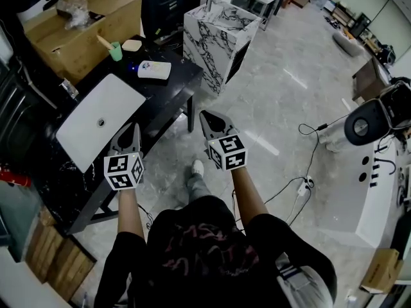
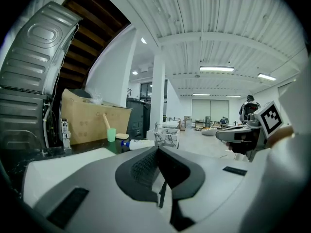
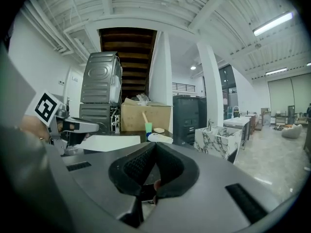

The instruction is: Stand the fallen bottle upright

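Two hand-held grippers are in use and both are empty. The left hand-held gripper [image 1: 133, 132] and the right hand-held gripper [image 1: 209, 119] each have their jaws closed together with nothing between them. Both sit in the lower centre of the head view, over the floor and short of the black worktop [image 1: 183, 77]. The fallen bottle [image 1: 154, 70], white with a blue cap, lies on its side in the upper left of the head view. It is near the worktop's far end, close to a green cup [image 1: 115, 51].

The step in hand appears to be the approach. Recommended procedure:

1. Open the jaws of the working gripper before it reaches the bottle, wide enough to pass over the body.
2. Clamp across the body, away from the cap, so the bottle can pivot about its base.
3. Swing the cap end upward, keeping clear of the green cup.
4. Release only when the base sits flat on the worktop.

Limits of view:

- In both gripper views the bottle [image 2: 143, 143] [image 3: 160, 138] is small and sits just above the closed jaws, so its base cannot be made out.
- Its label is not readable in any view.
- Whether the cap is tight cannot be told.
- The person's left arm and gripper overlap the near edge of the white basin [image 1: 83, 130].
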A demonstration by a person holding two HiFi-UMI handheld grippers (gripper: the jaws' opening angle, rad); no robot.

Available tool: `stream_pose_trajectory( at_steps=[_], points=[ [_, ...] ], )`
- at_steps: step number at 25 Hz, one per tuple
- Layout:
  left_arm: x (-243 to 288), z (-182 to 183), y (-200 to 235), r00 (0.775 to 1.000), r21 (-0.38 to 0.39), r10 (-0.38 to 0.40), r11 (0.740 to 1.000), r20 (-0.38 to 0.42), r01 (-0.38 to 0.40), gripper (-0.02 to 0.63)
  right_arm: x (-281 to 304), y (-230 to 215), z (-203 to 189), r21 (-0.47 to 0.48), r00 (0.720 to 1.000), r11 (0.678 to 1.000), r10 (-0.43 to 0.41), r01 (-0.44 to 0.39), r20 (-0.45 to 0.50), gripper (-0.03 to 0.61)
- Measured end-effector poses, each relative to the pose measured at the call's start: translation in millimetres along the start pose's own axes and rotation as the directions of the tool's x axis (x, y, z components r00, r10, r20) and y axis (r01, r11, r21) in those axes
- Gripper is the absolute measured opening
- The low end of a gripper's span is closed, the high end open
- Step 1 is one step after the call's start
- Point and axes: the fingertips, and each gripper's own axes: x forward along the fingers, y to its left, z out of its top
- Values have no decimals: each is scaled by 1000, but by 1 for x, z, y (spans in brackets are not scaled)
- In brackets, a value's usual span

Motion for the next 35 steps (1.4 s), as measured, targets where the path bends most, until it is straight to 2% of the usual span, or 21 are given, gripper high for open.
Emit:
stream_pose_trajectory(
  at_steps=[13, 22, 28, 35],
  points=[
    [110, -4, 53, 993, -28, 73, 997, -88, -76, 17, 127, -53, -5, 27, 993, 995, 97, -95, -73, 14],
    [182, 7, 69, 978, -36, 143, 988, -149, -150, 17, 201, -99, 0, 44, 974, 980, 197, -193, -109, 15],
    [212, 16, 76, 967, -27, 192, 980, -170, -199, 17, 234, -123, 9, 48, 963, 968, 249, -245, -104, 15],
    [230, 20, 86, 958, -23, 226, 972, -175, -234, 17, 259, -123, 10, 41, 945, 952, 306, -303, -116, 15]
  ],
)
